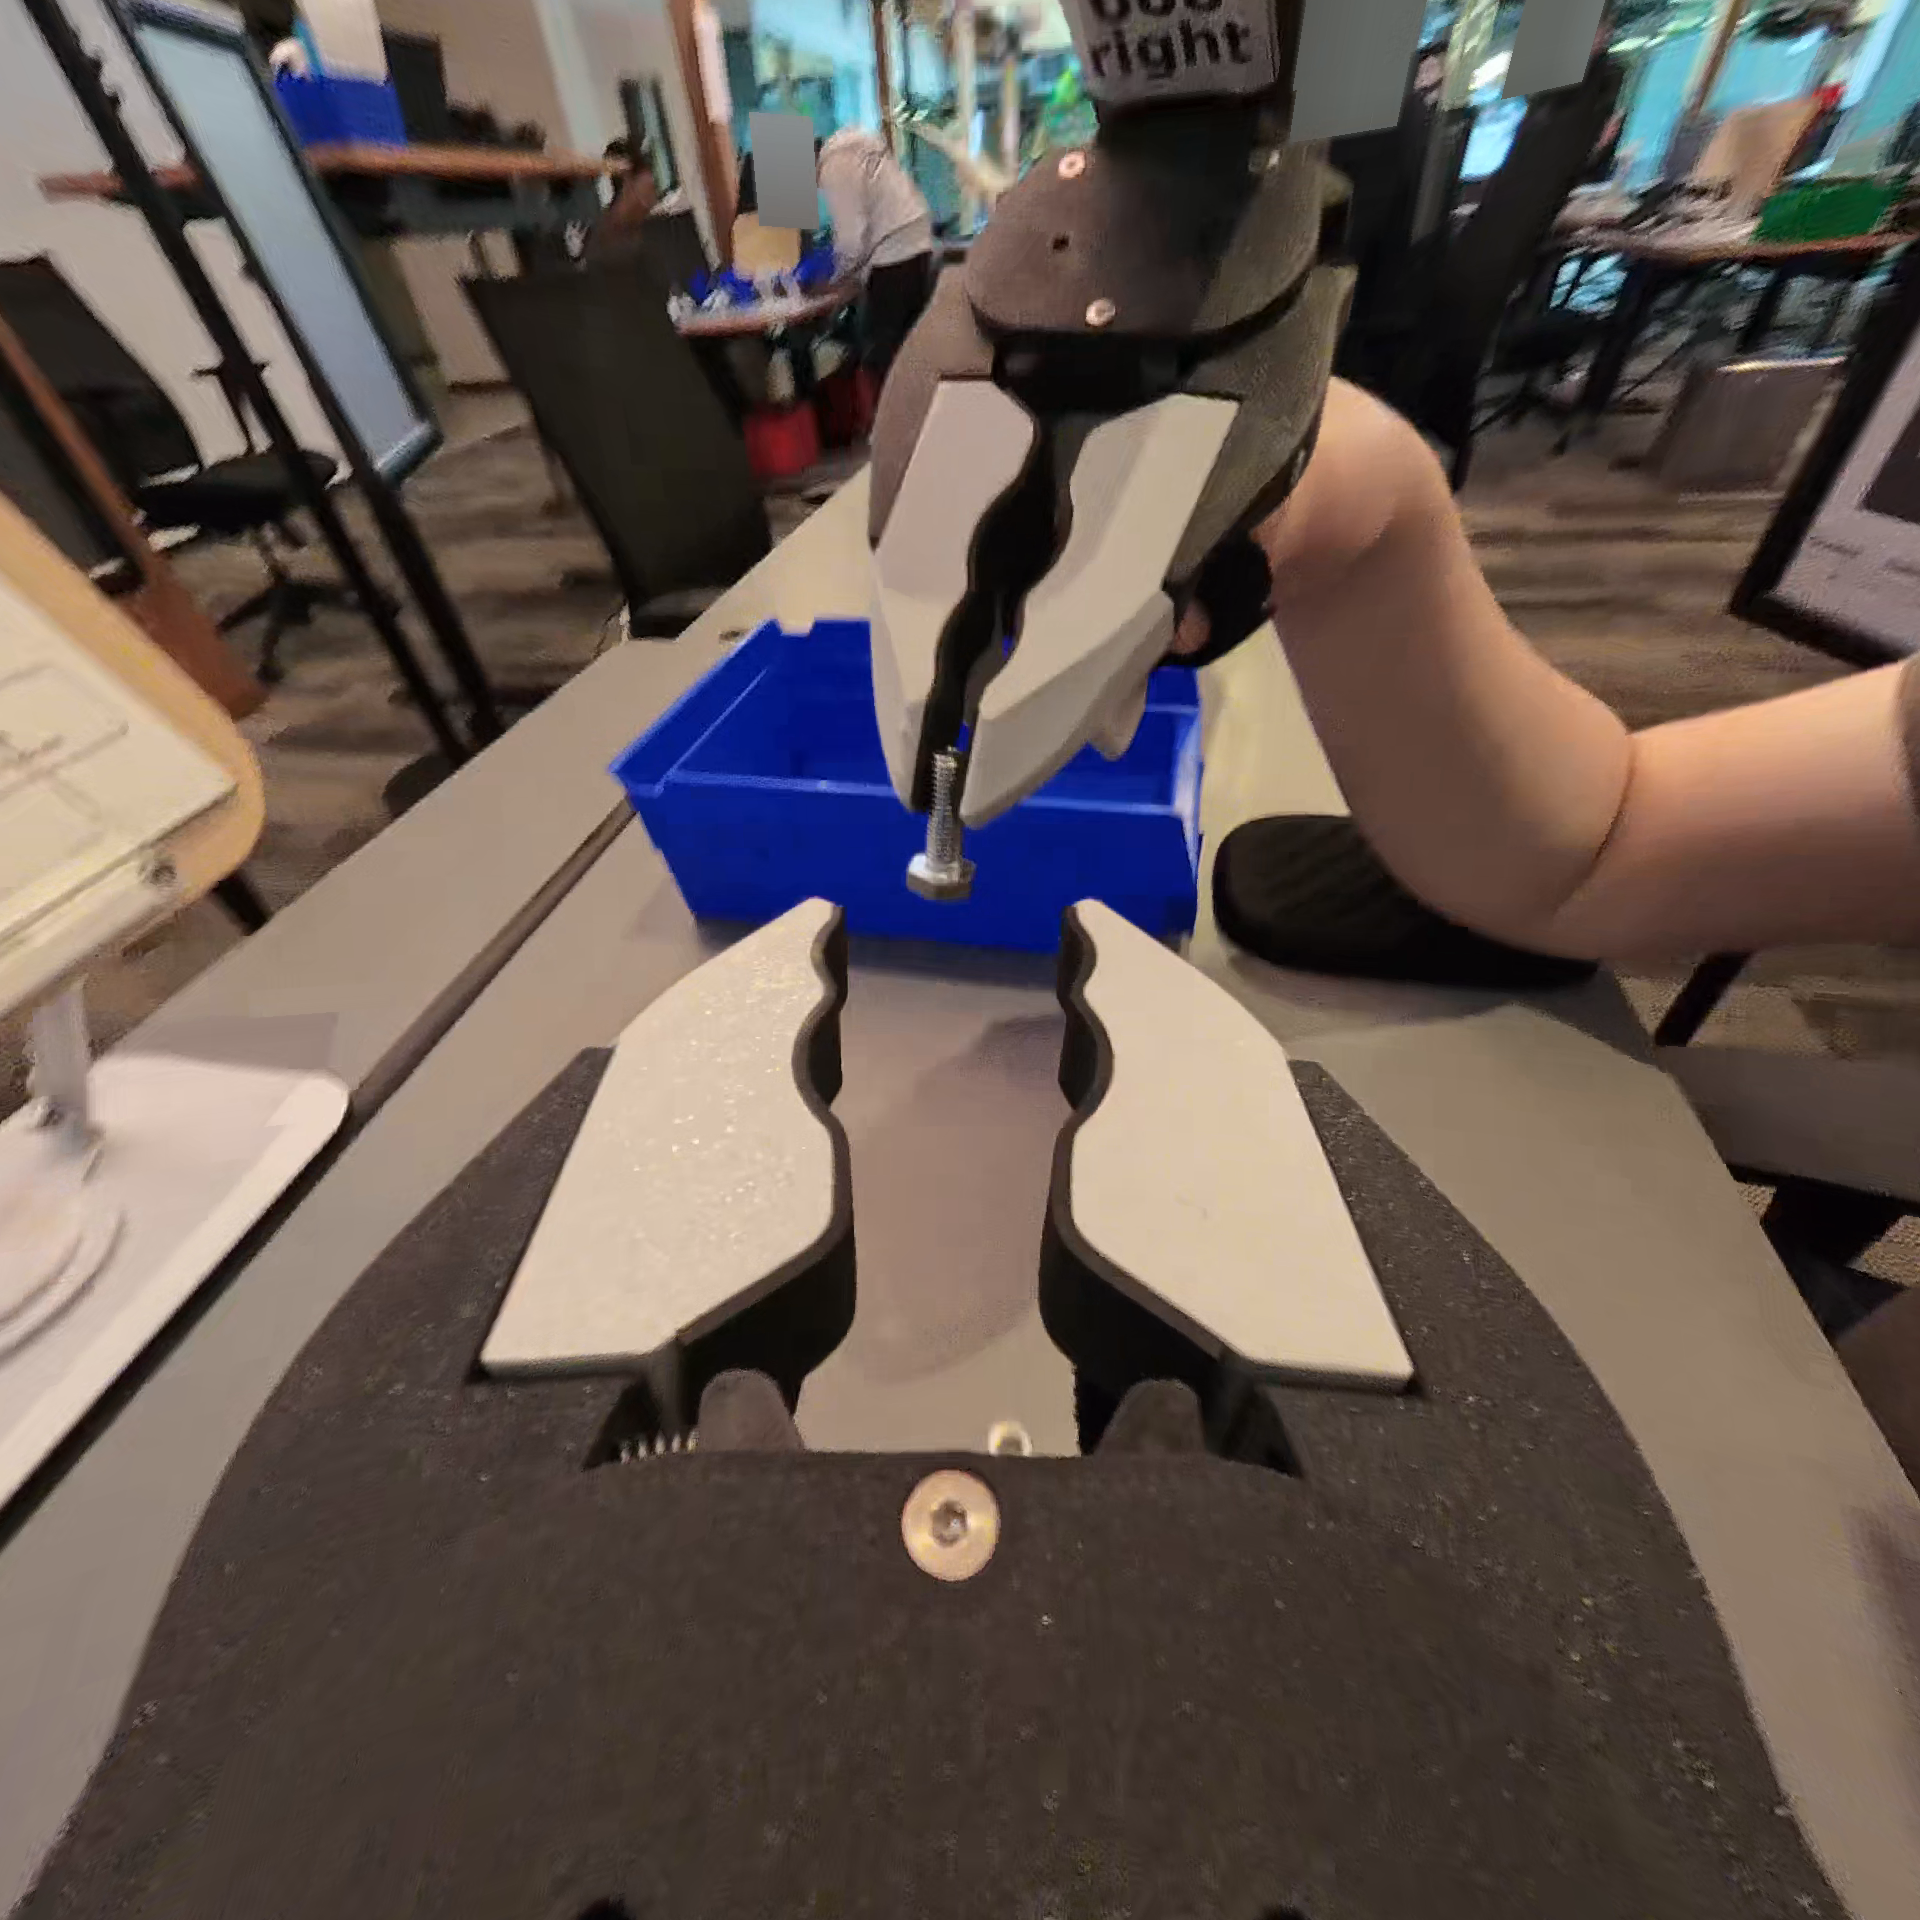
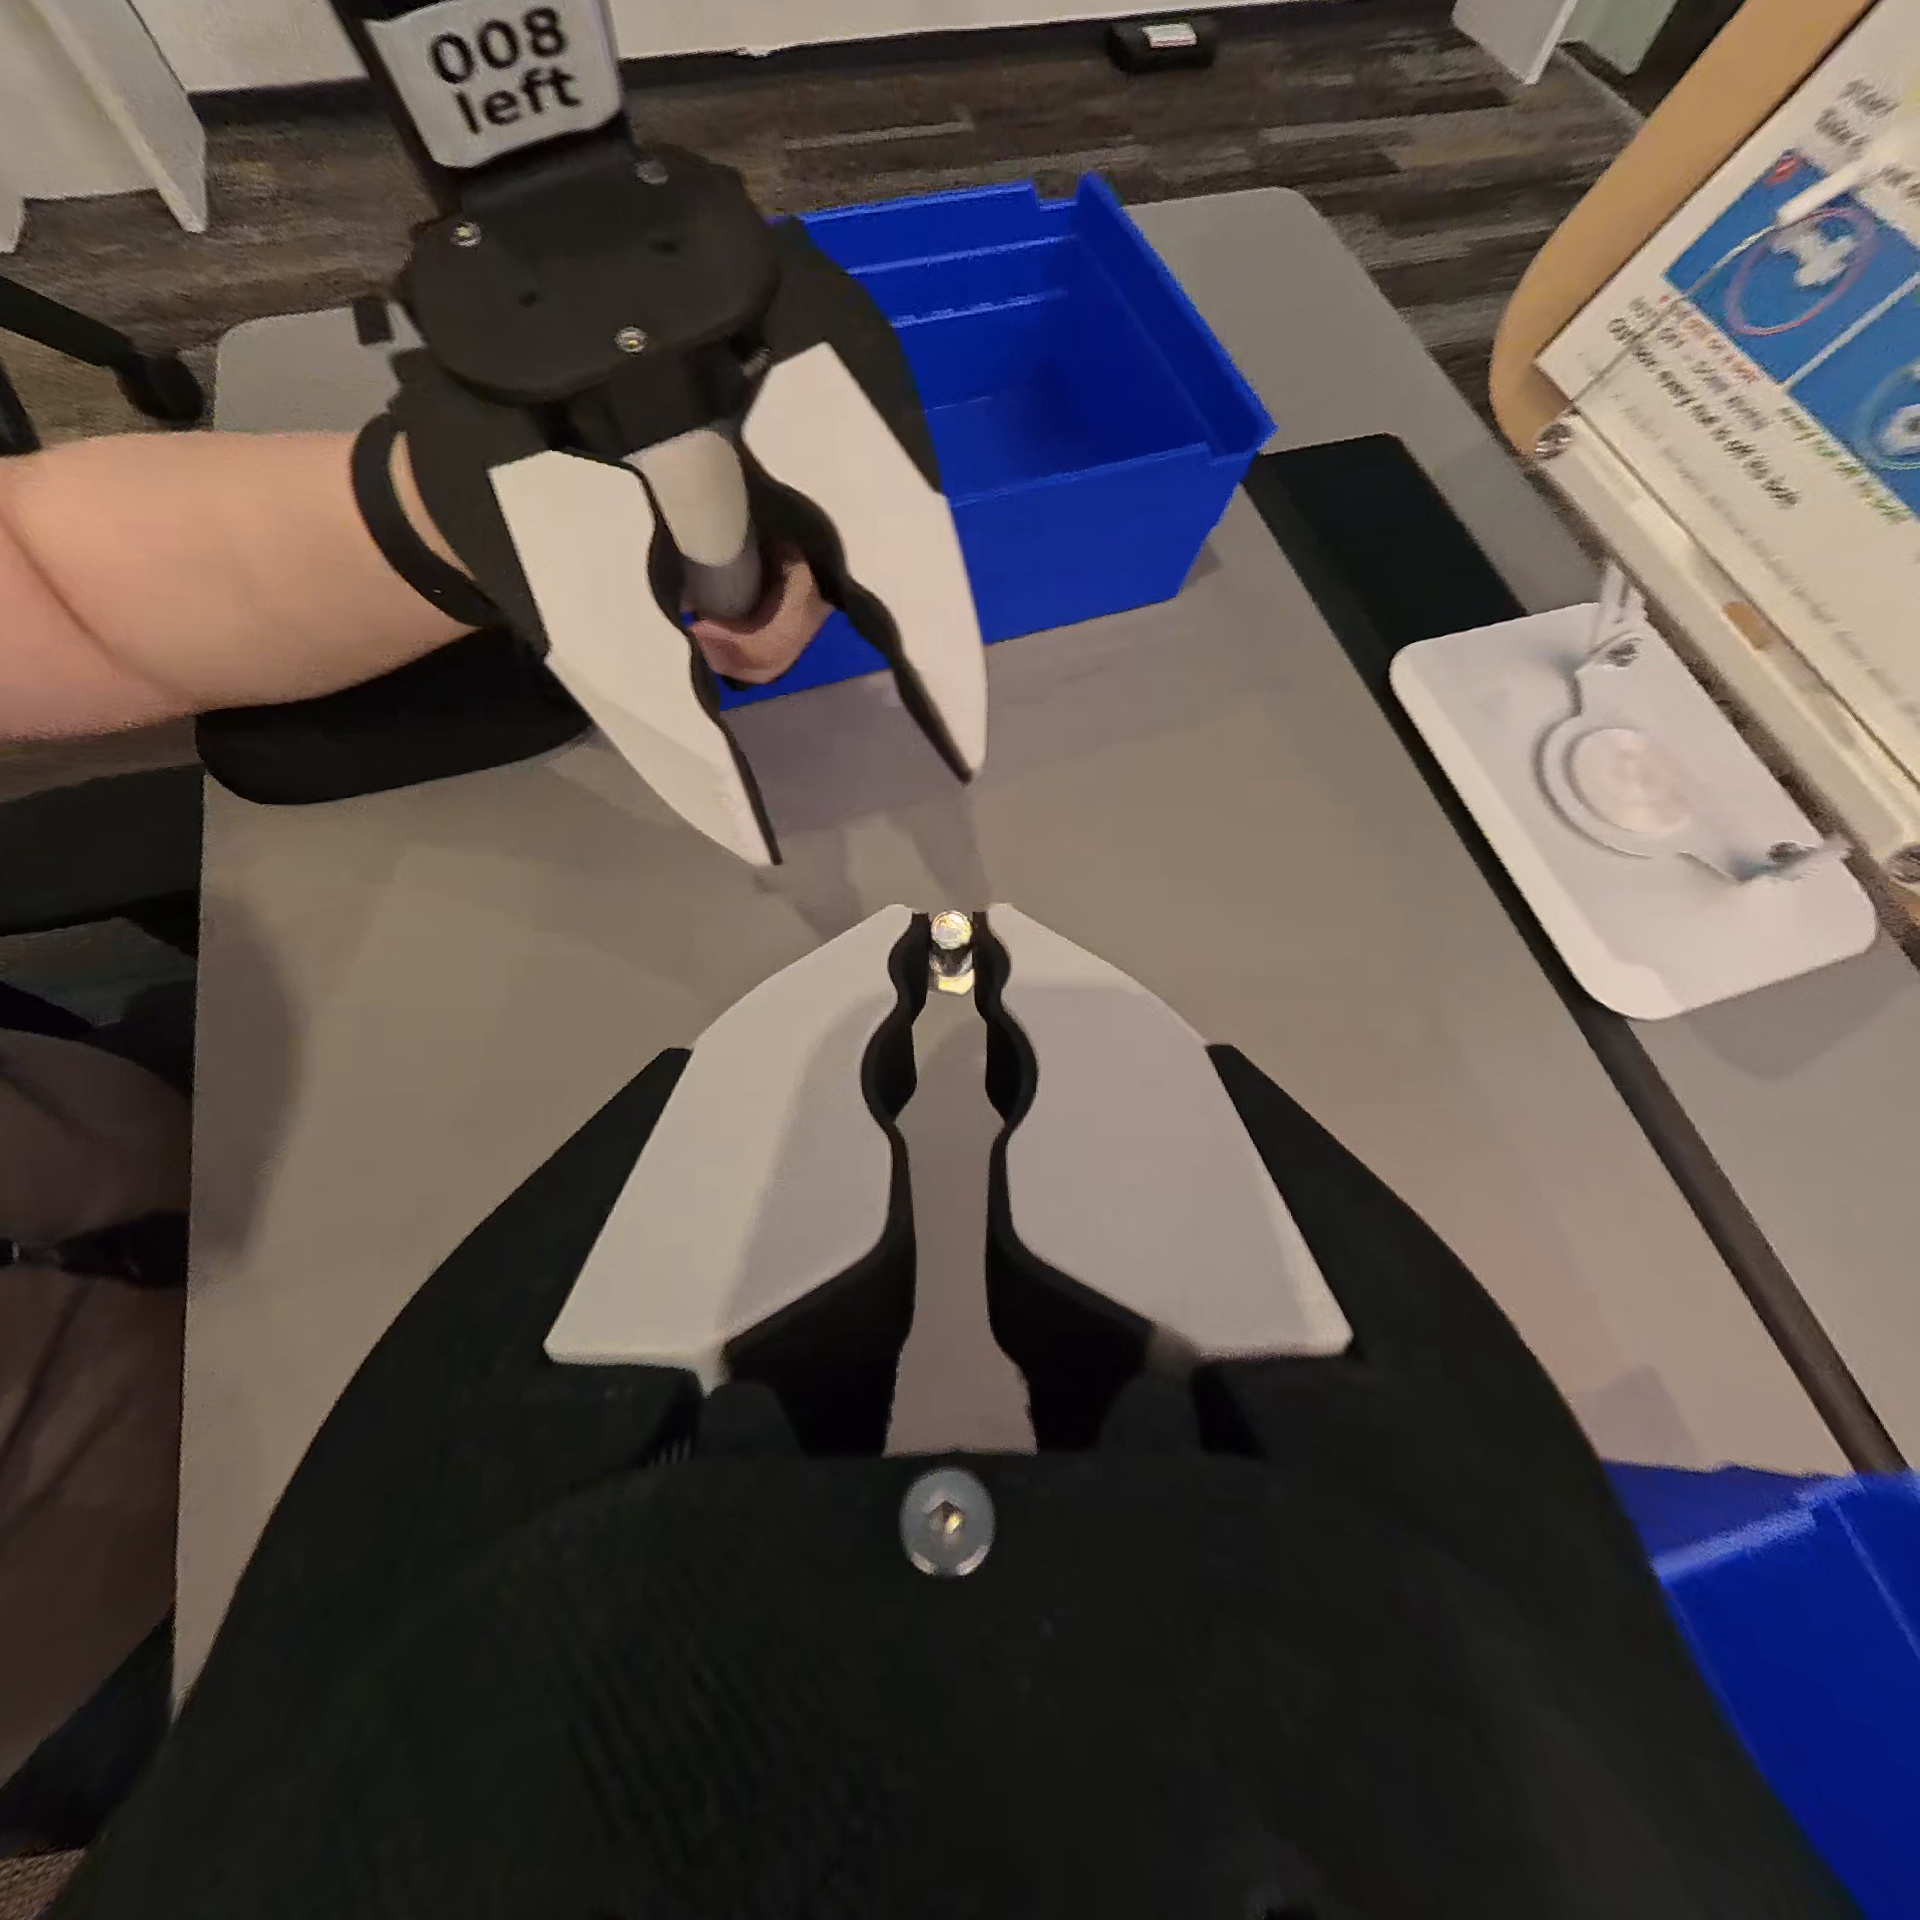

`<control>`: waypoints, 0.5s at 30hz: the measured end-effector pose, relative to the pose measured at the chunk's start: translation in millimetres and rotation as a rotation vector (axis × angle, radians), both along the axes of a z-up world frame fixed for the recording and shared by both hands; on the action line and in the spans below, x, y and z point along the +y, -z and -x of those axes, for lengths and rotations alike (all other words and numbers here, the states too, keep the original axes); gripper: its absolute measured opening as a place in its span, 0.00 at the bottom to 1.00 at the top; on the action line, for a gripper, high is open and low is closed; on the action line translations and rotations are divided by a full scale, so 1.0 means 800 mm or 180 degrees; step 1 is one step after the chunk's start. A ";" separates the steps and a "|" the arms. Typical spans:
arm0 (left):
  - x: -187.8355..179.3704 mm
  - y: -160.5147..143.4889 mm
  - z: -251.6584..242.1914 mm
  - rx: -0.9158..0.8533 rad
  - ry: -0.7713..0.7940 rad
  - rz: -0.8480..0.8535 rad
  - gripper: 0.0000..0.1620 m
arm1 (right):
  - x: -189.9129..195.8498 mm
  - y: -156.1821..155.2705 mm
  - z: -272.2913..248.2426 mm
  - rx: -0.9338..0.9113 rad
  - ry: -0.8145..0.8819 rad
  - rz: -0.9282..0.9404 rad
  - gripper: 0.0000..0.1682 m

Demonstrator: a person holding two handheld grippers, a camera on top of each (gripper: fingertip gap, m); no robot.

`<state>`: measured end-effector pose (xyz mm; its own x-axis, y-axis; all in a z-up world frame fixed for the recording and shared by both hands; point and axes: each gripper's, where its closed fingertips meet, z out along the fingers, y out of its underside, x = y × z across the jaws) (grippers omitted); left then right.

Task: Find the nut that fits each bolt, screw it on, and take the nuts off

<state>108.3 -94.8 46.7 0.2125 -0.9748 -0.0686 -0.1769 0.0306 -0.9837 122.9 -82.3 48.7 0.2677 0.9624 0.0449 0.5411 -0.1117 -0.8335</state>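
A silver hex-head bolt (image 1: 941, 831) hangs head down from my right gripper (image 1: 943, 805), which is shut on its threaded end above the grey table (image 1: 468, 997). In the right wrist view the bolt (image 2: 950, 961) sits between my right gripper's (image 2: 950, 920) tips, seen end on. My left gripper (image 1: 951, 925) is open and empty, just in front of and below the bolt head. It also shows in the right wrist view (image 2: 873, 821), open, facing the bolt. No nut is visible.
A blue bin (image 1: 935, 800) stands on the table behind the bolt; it shows in the right wrist view (image 2: 1091, 416) and looks empty. A second blue bin corner (image 2: 1787, 1621) is at the lower right. A white stand base (image 2: 1621, 810) holds an instruction board (image 2: 1766, 343). A black pad (image 1: 1340, 894) lies under the forearm. Both grippers' tips are close together, under 4 cm apart.
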 end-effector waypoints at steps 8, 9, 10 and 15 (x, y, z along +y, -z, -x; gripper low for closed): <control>0.021 0.015 -0.041 0.0007 0.0073 -0.0229 0.23 | -0.003 -0.018 -0.022 0.0110 0.0134 0.0074 0.05; 0.020 0.021 -0.040 0.0077 0.0082 -0.0229 0.23 | -0.003 -0.015 -0.021 0.0076 0.0127 0.0051 0.05; 0.019 0.025 -0.040 0.0101 0.0094 -0.0205 0.23 | -0.003 -0.014 -0.018 0.0066 0.0109 0.0035 0.05; 0.006 0.026 -0.043 -0.0017 0.0247 -0.0127 0.23 | -0.010 -0.001 -0.007 -0.0055 -0.0058 0.0021 0.05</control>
<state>142.4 -90.1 25.9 0.1369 -0.9848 -0.1069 -0.1673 0.0833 -0.9824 128.2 -90.3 49.8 0.2494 0.9674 0.0429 0.5573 -0.1072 -0.8234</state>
